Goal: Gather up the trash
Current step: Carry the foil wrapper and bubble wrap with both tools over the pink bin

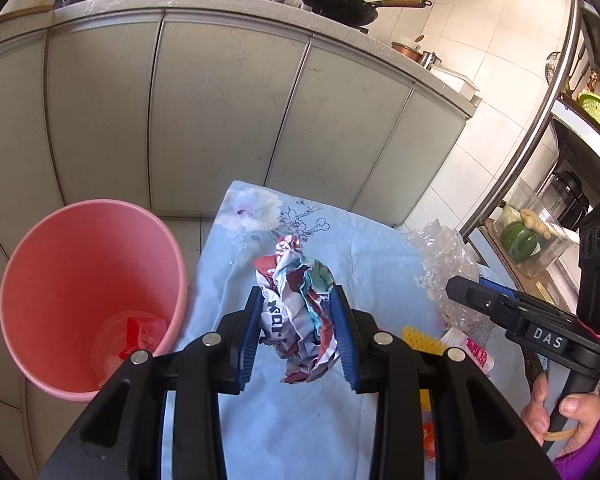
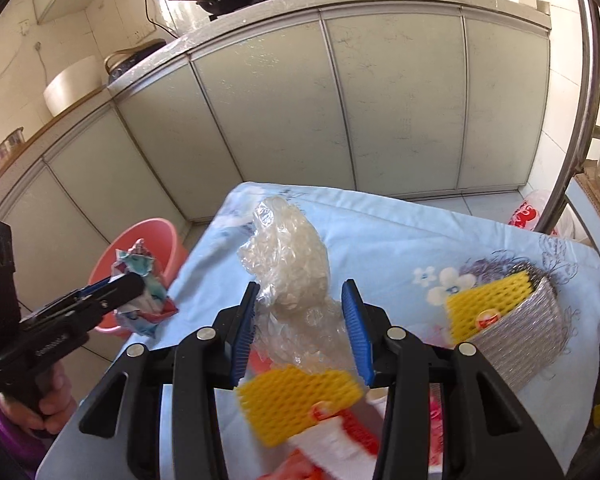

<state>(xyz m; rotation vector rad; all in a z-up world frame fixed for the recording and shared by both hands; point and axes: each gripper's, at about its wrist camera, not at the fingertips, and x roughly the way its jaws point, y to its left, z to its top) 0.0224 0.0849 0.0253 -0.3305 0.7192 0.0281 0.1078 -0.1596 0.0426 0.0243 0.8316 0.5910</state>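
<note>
Left gripper (image 1: 298,334): blue pads clamped on a crumpled printed paper wad (image 1: 300,308), pinched at mid-height, loose tail hanging below the pads. Grip looks solid.

Right gripper (image 2: 304,332): jaws at a medium gap with a clump of clear bubble wrap (image 2: 290,276) standing between them. The left pad touches the plastic; I can't tell if the right pad does, since the clear film blurs out there. Treat that hold as unconfirmed.

Landmark is the pink bin (image 1: 88,300), standing on the floor against the left edge of the blue floral cloth (image 1: 320,420).
- Paper wad: up off the cloth, right of the bin rim, not yet over the opening.
- Bubble wrap: further right of the bin, over the middle of the cloth.
- Bin already holds a red wrapper (image 1: 142,334) and some clear plastic.
- Still on the cloth, far side from the bin: yellow foam net (image 2: 296,400), a second yellow net (image 2: 492,304) against a silver corrugated sleeve (image 2: 528,344), red-white wrappers.

Risks:
- Early release drops the wad on the cloth edge or the floor; needs to clear the rim first.
- Bubble wrap is springy and slick, so it could slip out of a one-sided pinch.
- The wrap's trailing end overlaps the foam net in the right view and could drag it.
- Both grippers heading to one bin mouth could collide.
</note>
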